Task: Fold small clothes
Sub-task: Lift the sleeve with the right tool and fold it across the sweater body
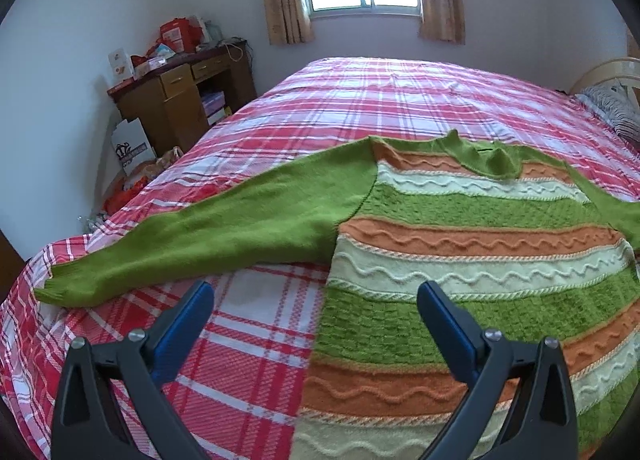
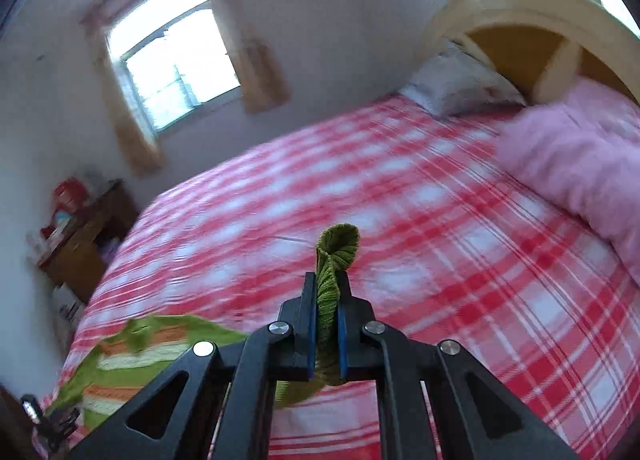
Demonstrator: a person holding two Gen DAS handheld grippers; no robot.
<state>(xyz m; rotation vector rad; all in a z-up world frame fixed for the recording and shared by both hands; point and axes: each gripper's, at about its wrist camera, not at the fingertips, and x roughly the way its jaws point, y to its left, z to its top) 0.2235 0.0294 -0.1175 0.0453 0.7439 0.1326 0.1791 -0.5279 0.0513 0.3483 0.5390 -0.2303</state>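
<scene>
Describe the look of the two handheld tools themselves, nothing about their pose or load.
Both match. The left tool has black plastic linkage arms with triangular cut-outs, round silver pivot bolts and flat blue finger pads. The right tool shows the same. No cables, markings or sleeves are visible.

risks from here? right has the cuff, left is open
1. The right gripper pinches only the ribbed cuff; a quick swing could pull it free or stretch it.
2. The left gripper hangs open above the sweater, so nothing pins the body; it may drag across the bedspread.
</scene>
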